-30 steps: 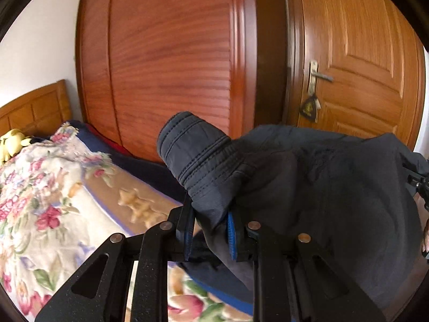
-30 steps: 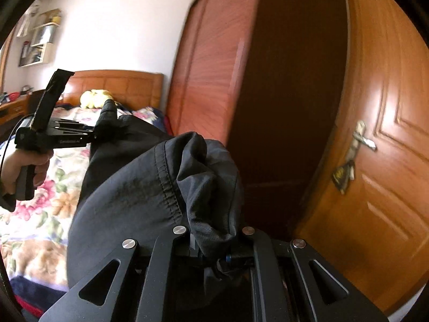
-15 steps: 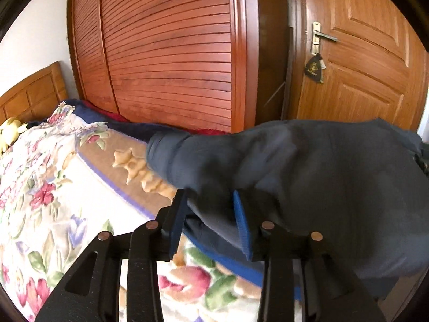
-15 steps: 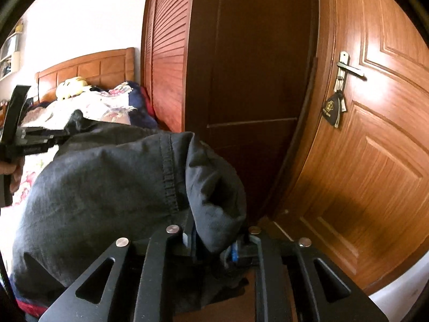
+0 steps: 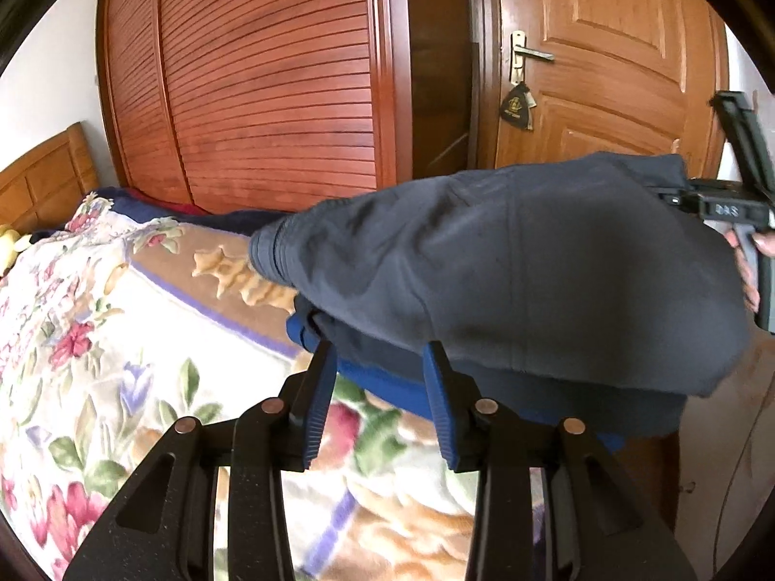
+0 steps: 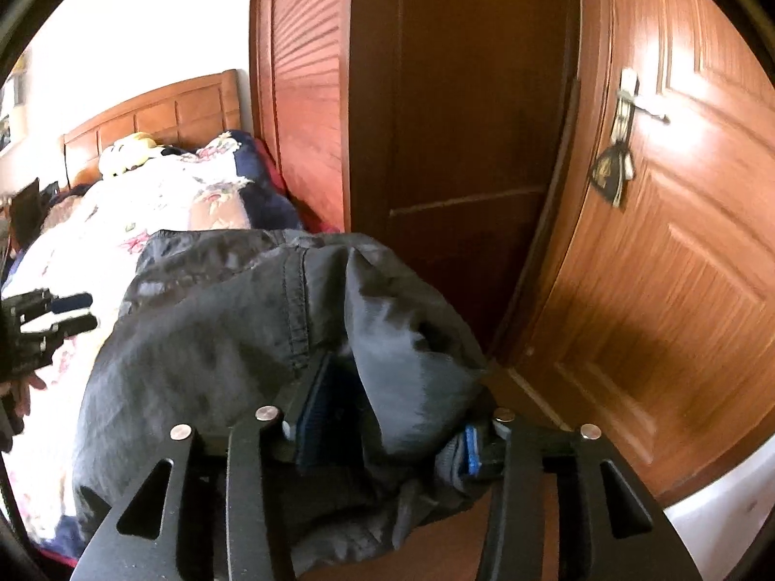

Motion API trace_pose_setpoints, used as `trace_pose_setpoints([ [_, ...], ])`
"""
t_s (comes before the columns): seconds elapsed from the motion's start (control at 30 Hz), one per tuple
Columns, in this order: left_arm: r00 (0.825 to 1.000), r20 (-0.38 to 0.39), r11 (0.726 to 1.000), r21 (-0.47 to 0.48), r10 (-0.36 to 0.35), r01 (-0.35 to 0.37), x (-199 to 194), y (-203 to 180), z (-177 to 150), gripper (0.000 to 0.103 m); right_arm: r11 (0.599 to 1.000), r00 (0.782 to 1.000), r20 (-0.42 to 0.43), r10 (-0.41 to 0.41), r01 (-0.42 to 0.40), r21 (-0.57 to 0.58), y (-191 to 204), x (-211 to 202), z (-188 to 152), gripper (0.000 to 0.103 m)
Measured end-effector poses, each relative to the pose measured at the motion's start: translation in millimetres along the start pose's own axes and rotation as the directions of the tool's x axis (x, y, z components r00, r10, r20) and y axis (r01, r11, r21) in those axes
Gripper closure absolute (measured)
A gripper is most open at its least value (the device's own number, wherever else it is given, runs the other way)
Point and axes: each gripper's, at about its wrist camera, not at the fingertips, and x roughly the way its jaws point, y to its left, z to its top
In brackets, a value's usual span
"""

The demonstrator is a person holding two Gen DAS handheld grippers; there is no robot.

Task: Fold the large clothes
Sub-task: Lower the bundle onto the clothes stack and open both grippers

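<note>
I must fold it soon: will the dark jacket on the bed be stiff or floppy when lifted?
Probably floppy: the dark jacket sags in soft folds over the floral blanket. Its smooth, slightly shiny cloth may slip. It looks bulky, perhaps padded.

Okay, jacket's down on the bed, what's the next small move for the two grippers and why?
Probably draw both grippers back. The jacket lies on the bed; the left gripper is open with no cloth pinched. The right gripper is opening, with a fold still between its pads, so ease it out gently.
</note>
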Motion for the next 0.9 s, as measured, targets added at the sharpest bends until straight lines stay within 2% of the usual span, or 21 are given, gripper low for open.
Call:
trace_pose_setpoints([
  [0.1, 1.000, 0.004, 1.000, -0.007, -0.011, 0.011, -6.1, 0.2, -7.4, 0.065, 0.999, 0.999, -0.024, 0.025, -0.024, 0.045, -16.0, 3.3, 1.1, 0.045],
  [0.13, 1.000, 0.004, 1.000, -0.009, -0.012, 0.012, -7.8, 0.5, -9.4, 0.065, 0.998, 1.000, -0.027, 0.016, -0.014, 0.064, -22.8, 4.0, 1.0, 0.040],
  [0.17, 1.000, 0.003, 1.000, -0.013, -0.015, 0.015, -9.4, 0.8, -11.4, 0.065, 0.995, 0.999, -0.025, 0.020, -0.018, 0.093, -31.1, 4.7, 1.8, 0.030],
  [0.23, 1.000, 0.002, 1.000, -0.021, -0.022, 0.022, -11.8, 1.6, -14.1, 0.065, 0.980, 0.996, -0.028, 0.091, -0.084, 0.182, -51.6, 5.7, 2.5, 0.027],
  [0.27, 1.000, 0.002, 1.000, -0.020, -0.022, 0.022, -13.1, 1.4, -15.4, 0.065, 0.981, 0.998, -0.029, 0.063, -0.056, 0.185, -58.7, 4.0, 4.1, 0.026],
  [0.33, 1.000, 0.003, 1.000, -0.017, -0.022, 0.022, -16.2, 0.6, -17.5, 0.065, 0.992, 0.999, -0.018, -0.038, 0.040, 0.117, -60.0, -1.1, 6.6, 0.026],
  [0.4, 1.000, 0.004, 0.999, -0.020, -0.027, 0.027, -18.4, 0.3, -18.8, 0.065, 0.993, 0.998, -0.008, -0.066, 0.067, 0.098, -60.8, -5.0, 9.5, 0.026],
  [0.53, 1.000, 0.018, 1.000, -0.019, -0.023, 0.024, -26.8, -2.3, -24.1, 0.065, 0.992, 0.990, 0.070, -0.126, 0.123, 0.041, -42.8, -16.9, 20.0, 0.026],
  [0.7, 1.000, 0.023, 1.000, -0.013, 0.001, -0.001, -38.6, -6.1, -34.4, 0.065, 0.994, 0.986, 0.134, -0.100, 0.106, -0.036, -4.1, -21.3, 29.2, 0.026],
  [0.9, 1.000, 0.024, 0.999, -0.033, -0.002, 0.003, -52.8, -4.3, -49.9, 0.065, 0.995, 0.994, 0.106, -0.023, 0.033, -0.099, 27.9, 4.0, 23.0, 0.026],
])
